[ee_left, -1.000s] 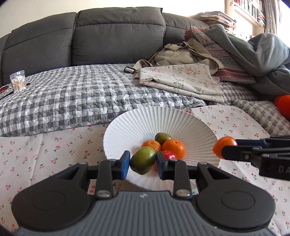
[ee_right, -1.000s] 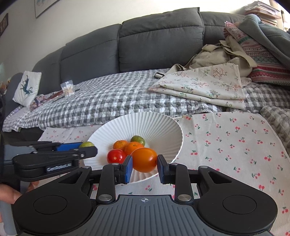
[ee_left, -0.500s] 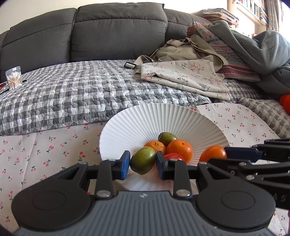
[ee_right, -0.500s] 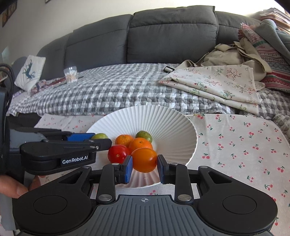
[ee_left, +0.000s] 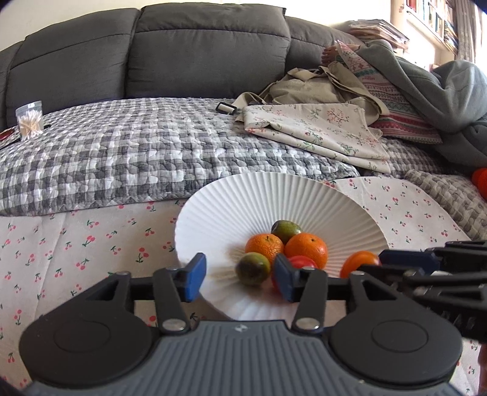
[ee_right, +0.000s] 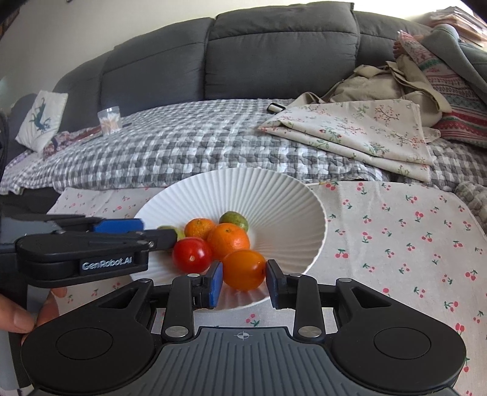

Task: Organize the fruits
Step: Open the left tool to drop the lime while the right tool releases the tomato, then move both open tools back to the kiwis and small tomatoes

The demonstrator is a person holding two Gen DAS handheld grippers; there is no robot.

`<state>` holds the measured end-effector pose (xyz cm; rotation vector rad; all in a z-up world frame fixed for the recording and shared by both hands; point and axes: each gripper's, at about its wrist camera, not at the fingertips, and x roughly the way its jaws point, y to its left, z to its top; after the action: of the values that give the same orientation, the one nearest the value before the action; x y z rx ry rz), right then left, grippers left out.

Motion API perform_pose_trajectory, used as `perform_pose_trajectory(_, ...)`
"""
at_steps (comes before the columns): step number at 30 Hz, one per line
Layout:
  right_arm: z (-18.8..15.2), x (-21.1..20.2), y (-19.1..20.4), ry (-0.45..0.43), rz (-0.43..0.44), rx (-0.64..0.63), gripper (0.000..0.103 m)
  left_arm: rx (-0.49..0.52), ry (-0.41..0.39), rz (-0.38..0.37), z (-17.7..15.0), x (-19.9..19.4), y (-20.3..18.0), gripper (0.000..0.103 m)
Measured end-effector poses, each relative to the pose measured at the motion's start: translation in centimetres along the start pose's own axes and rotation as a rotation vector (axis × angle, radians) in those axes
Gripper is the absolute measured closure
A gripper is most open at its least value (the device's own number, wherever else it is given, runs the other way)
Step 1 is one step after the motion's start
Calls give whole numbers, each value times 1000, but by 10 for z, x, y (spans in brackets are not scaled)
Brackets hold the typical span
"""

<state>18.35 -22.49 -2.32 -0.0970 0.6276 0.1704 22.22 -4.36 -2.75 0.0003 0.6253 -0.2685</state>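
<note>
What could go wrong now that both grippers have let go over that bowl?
The orange fruit sits low between the open right gripper fingers, near the bowl's front rim; pulling back carelessly might nudge it out. The green fruit lies between the open left gripper fingers, close to the red tomato; a sideways swing could scatter the pile.

A dark grey sofa [ee_right: 283, 51] stood against a pale wall [ee_right: 76, 33], daylight falling across its checked quilt [ee_left: 137, 152] and a bookshelf [ee_left: 432, 21] beyond.
</note>
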Motion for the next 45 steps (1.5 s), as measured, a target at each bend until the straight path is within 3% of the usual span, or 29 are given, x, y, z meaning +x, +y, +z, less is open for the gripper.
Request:
perform_pose_trajectory(5,8,-15,-17,-37,26,95,70,-5,-20,19,2,-7,3,42)
perform_pose_trajectory(19,12,-57,-49,-67,34,276,68,-70,-22,23,5,-41,14,40)
perform_pose_trajectory(21,9,-63,-46,-59,42,279,64,-52,-17,24,3,-49,12,40)
perform_pose_trajectory(34,-6,-91,-20,-45,41,180,64,-23,70,-45,-22,-84,1,40)
perform_pose_trajectory(45,-22,-115,-9,-44,51,150,63,51,129,-119,-35,-91,-14,39)
